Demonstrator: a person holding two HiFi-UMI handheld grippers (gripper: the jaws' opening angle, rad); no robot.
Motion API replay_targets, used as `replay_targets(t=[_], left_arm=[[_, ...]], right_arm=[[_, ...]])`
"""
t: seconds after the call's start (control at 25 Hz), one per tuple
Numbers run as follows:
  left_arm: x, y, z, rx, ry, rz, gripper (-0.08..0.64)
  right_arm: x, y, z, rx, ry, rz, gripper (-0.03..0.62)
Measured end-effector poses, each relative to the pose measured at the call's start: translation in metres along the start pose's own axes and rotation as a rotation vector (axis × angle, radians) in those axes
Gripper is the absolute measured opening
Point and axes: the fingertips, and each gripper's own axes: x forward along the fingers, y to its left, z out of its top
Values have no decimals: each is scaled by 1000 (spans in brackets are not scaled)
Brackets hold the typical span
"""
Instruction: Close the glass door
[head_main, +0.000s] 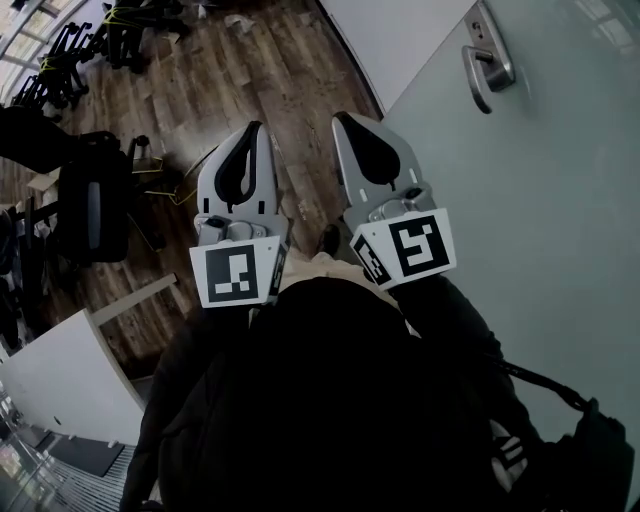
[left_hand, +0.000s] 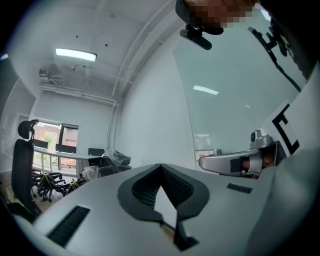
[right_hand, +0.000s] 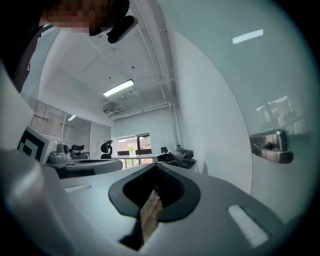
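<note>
R gripper (head_main: 350, 135): jaws together, nothing btwn them. L gripper (head_main: 250, 140) is the same, just beside it at 9 o'clock. In head view, the glass door (head_main: 540, 250) lies at R's 3 o'clock and its lever handle (head_main: 487, 62) at 2 o'clock, apart from the tips. R is nearer, so prob. R does the push.

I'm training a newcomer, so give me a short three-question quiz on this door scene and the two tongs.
1. True or false: neither the left tongs nor the right tongs touch the door handle.
2. In the head view, the glass door stands on which side of the right tongs? A left, B right.
3. Fill in: both tongs are ___ and hold nothing.
Key: 1 true; 2 B; 3 shut.
</note>
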Motion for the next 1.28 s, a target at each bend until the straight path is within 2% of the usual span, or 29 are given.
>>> replay_targets(t=[0.2,0.36,0.52,0.8,0.88,1.08,1.28], left_arm=[[28,3,-5,5,29,-34,-3],[61,19,-4,-14,22,-53,-3],[109,20,-18,5,32,-164,-3],[203,-18,1,-20,-24,-306,-3],[220,-29,2,-18,-18,-351,-3],[247,-68,-3,-22,6,-472,-3],[260,-106,6,-35,-9,-559,-3]], right_arm=[[20,-21,1,6,2,-31,2],[46,-33,-3,7,16,-60,2],[76,-64,-7,-2,23,-131,2],[95,-128,16,-40,15,-224,2],[94,-141,29,-62,-5,-250,2],[76,-173,63,-112,-33,-309,19],[49,-195,88,-168,-20,-380,55]])
